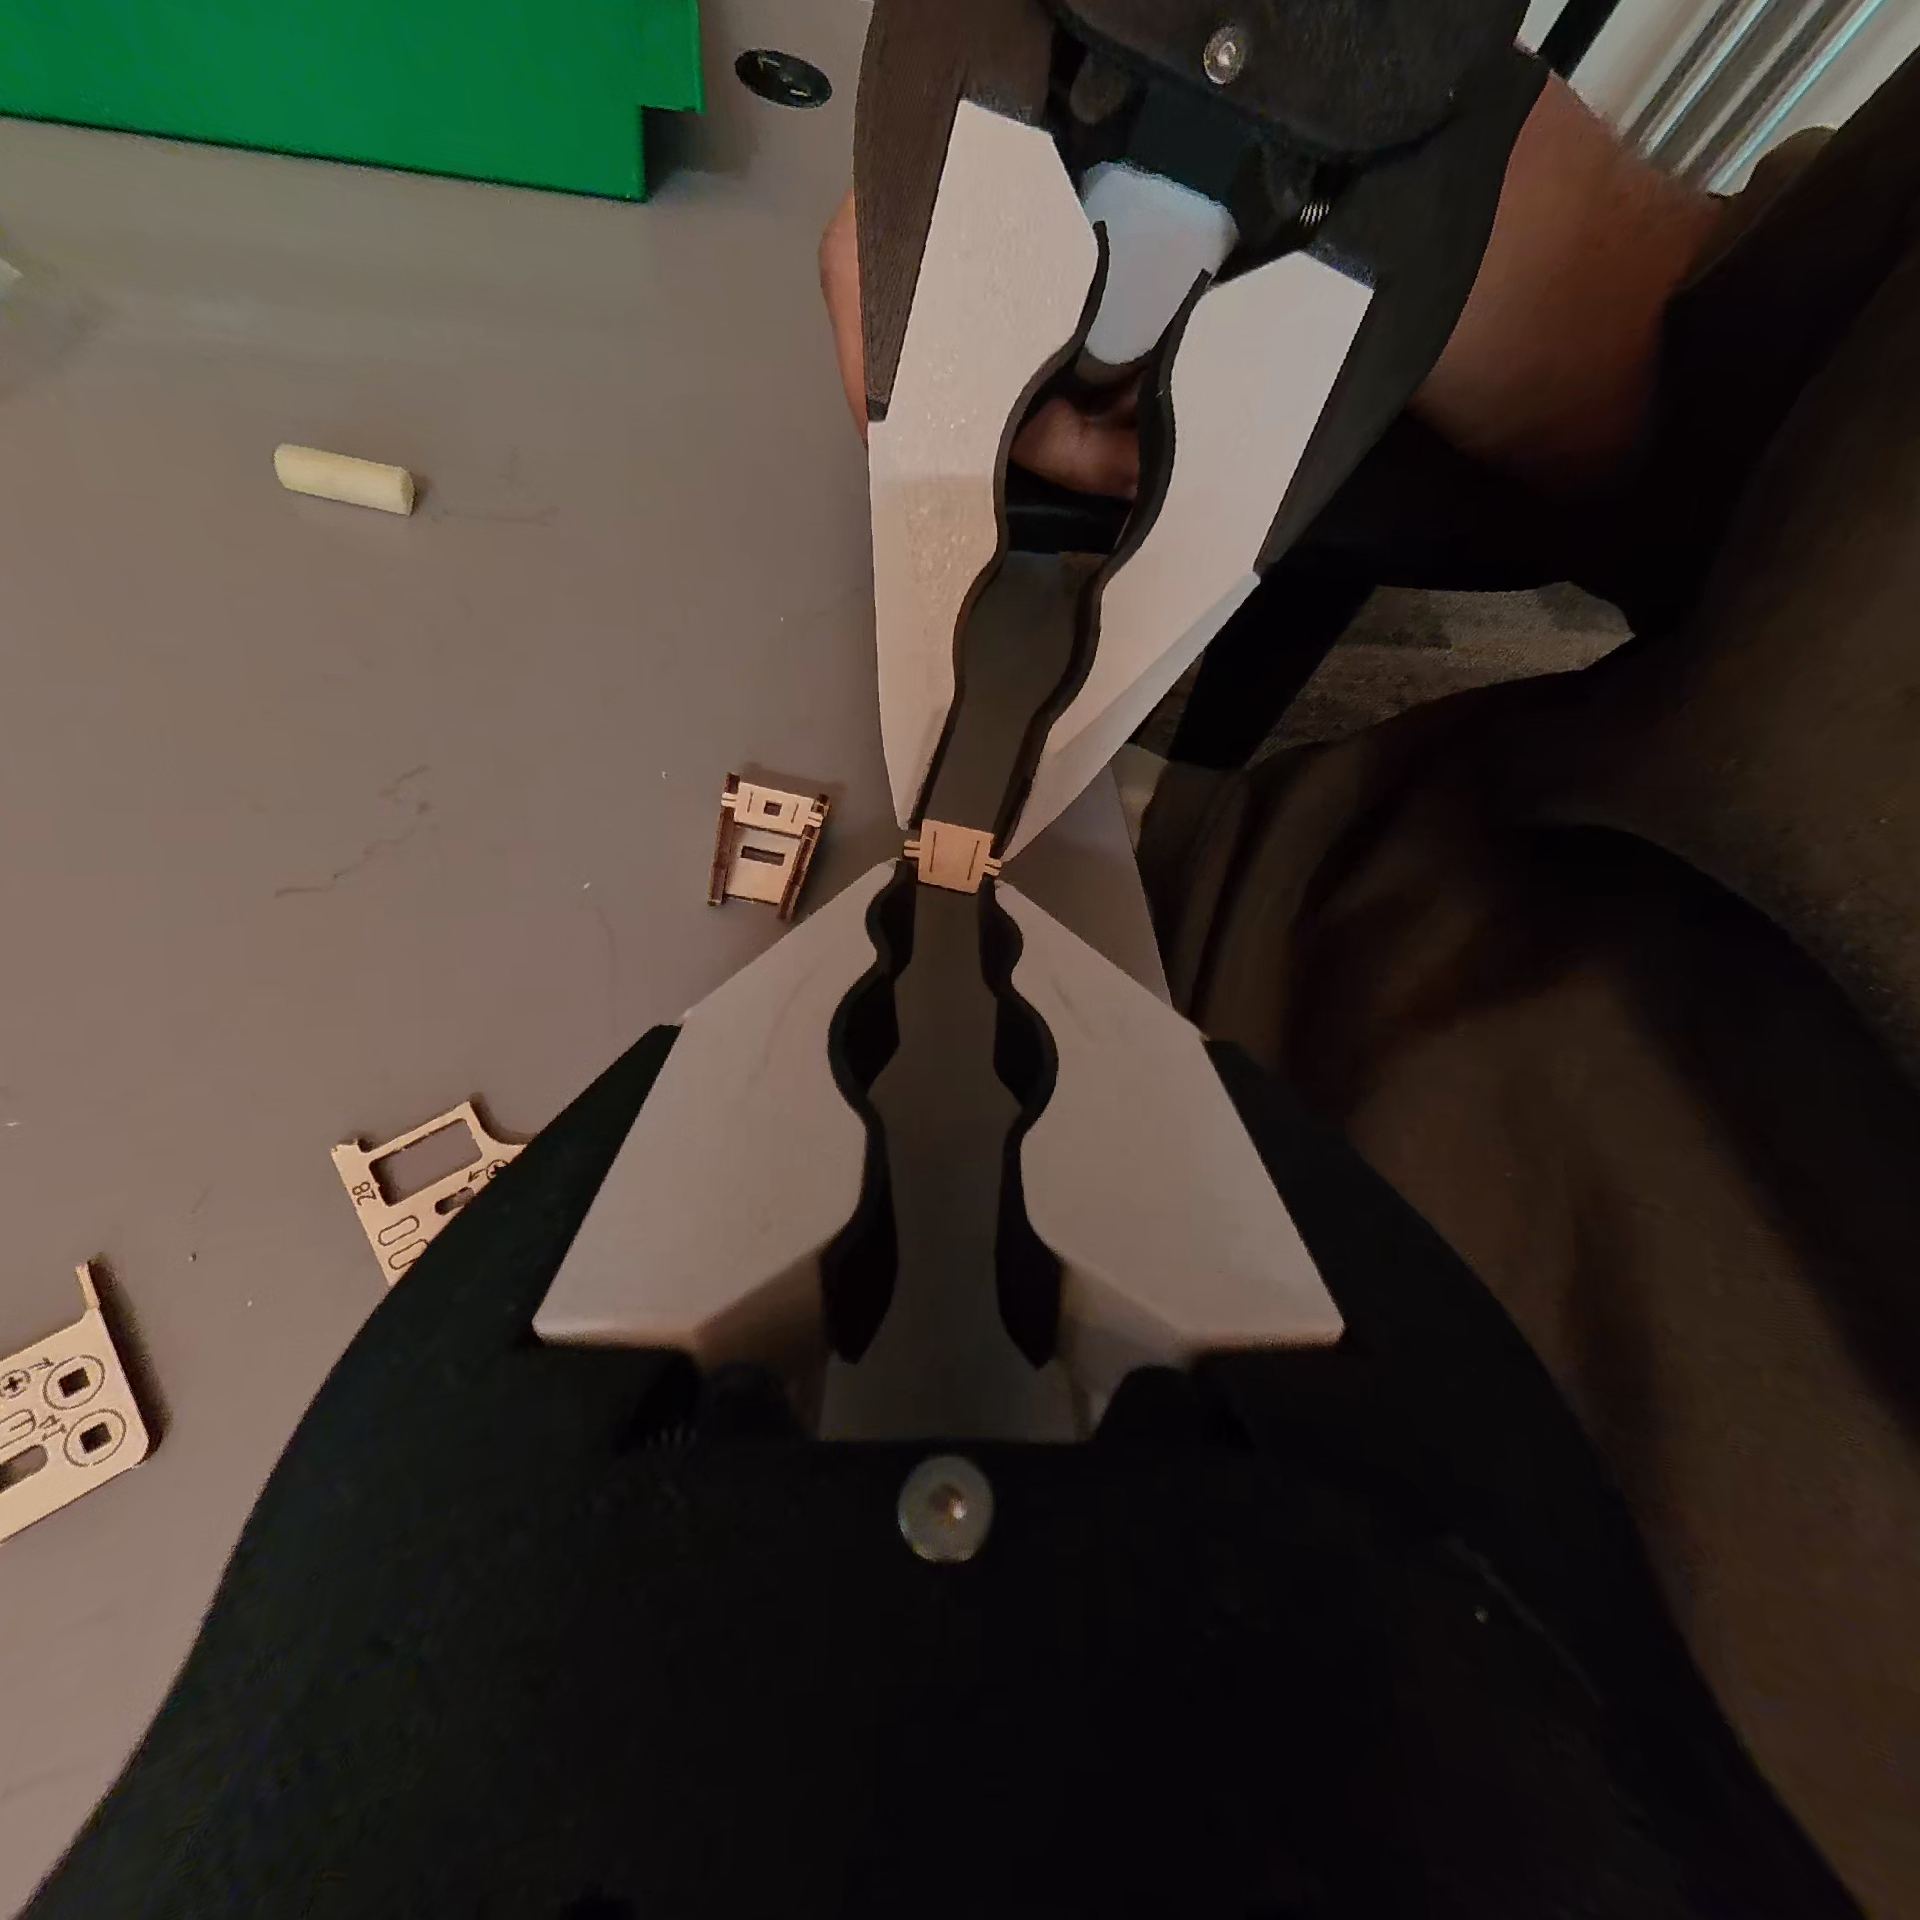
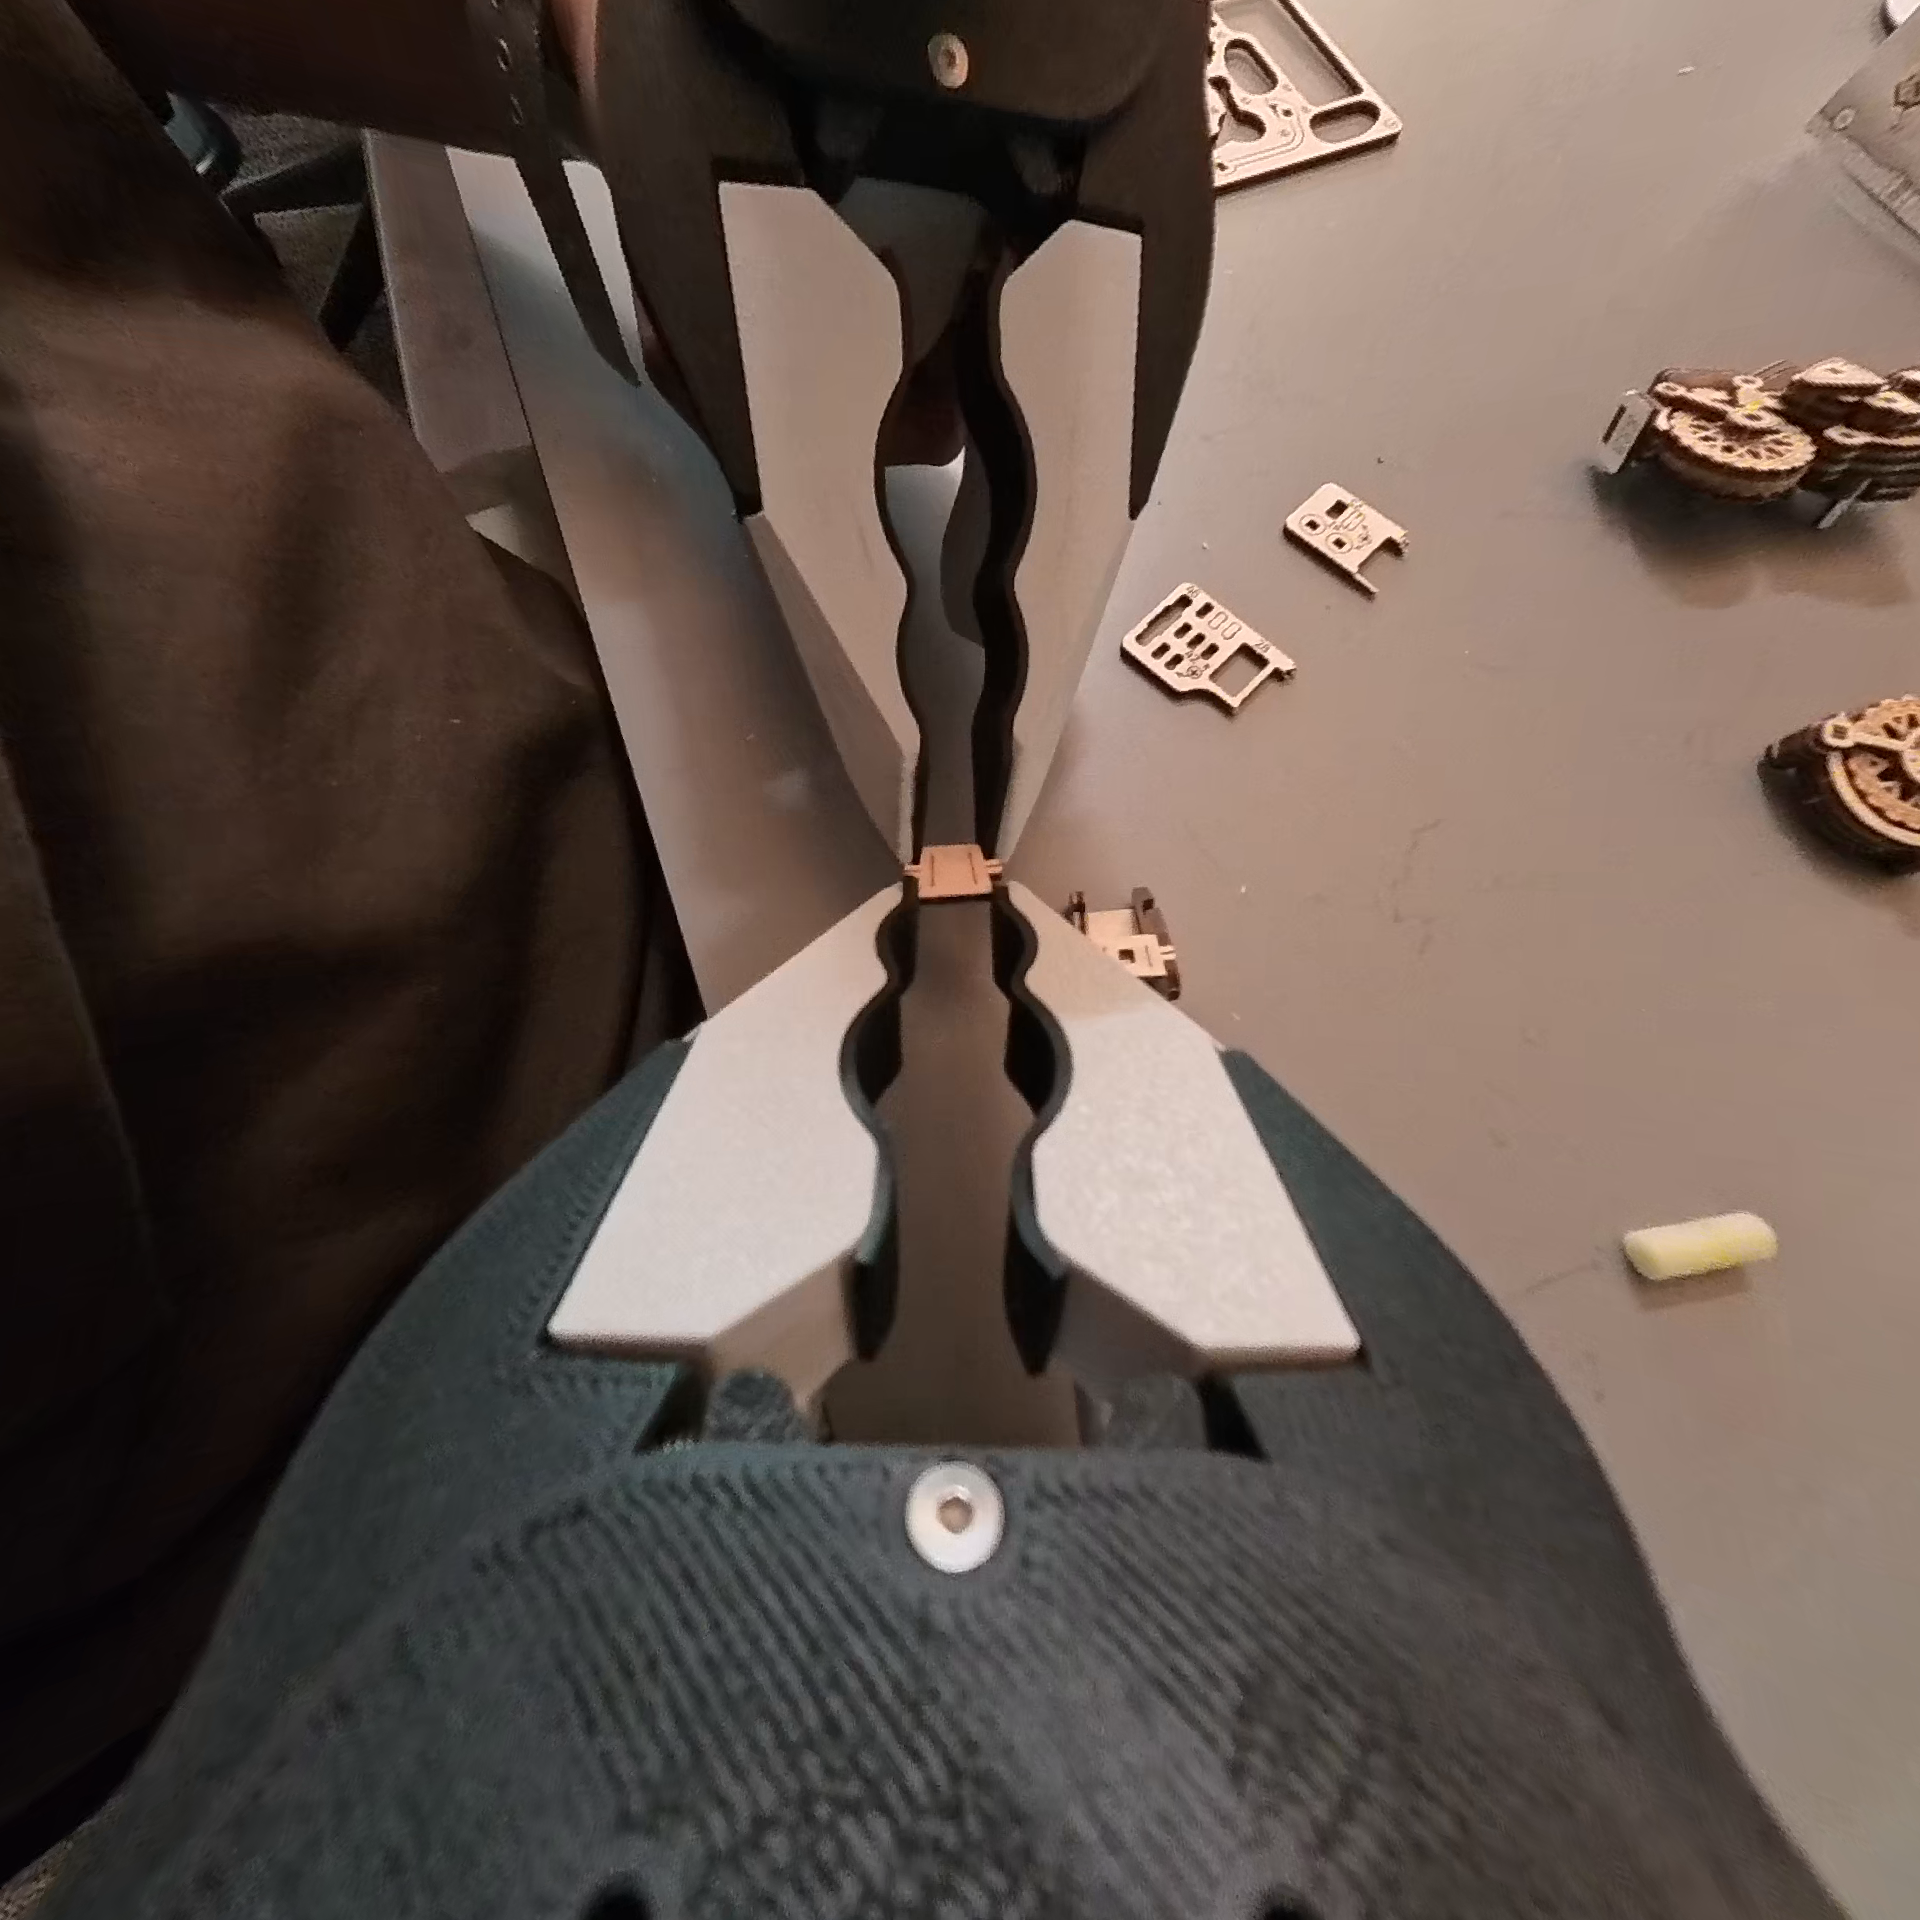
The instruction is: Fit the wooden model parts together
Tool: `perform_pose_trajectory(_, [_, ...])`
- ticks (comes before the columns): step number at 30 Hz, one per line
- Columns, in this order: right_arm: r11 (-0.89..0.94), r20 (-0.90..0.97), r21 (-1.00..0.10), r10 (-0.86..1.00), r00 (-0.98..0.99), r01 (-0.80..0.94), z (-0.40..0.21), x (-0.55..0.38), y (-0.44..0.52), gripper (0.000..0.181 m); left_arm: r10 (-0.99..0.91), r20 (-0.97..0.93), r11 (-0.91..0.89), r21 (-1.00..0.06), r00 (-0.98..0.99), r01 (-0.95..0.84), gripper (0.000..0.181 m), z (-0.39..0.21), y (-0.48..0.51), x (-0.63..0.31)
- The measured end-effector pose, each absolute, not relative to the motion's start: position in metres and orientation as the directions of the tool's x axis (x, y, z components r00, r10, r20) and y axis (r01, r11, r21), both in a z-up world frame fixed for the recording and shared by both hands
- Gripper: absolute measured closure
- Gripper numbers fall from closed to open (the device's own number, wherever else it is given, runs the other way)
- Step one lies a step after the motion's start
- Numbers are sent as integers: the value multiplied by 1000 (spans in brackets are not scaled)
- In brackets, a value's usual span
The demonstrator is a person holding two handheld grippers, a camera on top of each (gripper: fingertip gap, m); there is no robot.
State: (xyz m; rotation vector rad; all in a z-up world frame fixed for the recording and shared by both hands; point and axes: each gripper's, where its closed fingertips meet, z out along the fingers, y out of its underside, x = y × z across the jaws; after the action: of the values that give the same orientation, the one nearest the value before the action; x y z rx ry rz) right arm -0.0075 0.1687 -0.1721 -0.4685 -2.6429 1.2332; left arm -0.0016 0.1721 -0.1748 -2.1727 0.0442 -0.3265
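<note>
Left gripper: foreground of the left wrist view, pointing away, jaws nearly closed on the near edge of the small wooden part. Small wooden part: held in the air between both tools, above the worktop edge. Right gripper: opposite, tip to tip, jaws pinching the far edge of the same part; a hand behind it. Worktop, grey: folded wooden piece just beside the tips; flat perforated wooden plates nearer; pale cylinder and green board farther off.
</note>
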Motion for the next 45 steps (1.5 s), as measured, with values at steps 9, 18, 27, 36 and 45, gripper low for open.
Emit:
perform_pose_trajectory(9, [577,95,-789,455,-885,212,-166,-25,178,158,-70,198,-579,-806,978,121,170,-180,171,-23])
perform_pose_trajectory(18, [606,129,-760,498,-858,237,-173,-34,187,154,-63,209,-609,-782,976,129,171,-186,178,-39])
perform_pose_trajectory(27, [595,117,-763,512,-851,253,-173,-36,188,158,-76,244,-643,-753,967,140,170,-192,180,-37])
perform_pose_trajectory(36, [602,122,-757,511,-851,253,-174,-36,188,161,-81,244,-655,-744,966,132,170,-194,180,-36])
perform_pose_trajectory(45, [630,131,-726,519,-845,275,-182,-37,192,157,-77,247,-662,-738,966,136,170,-195,180,-36])
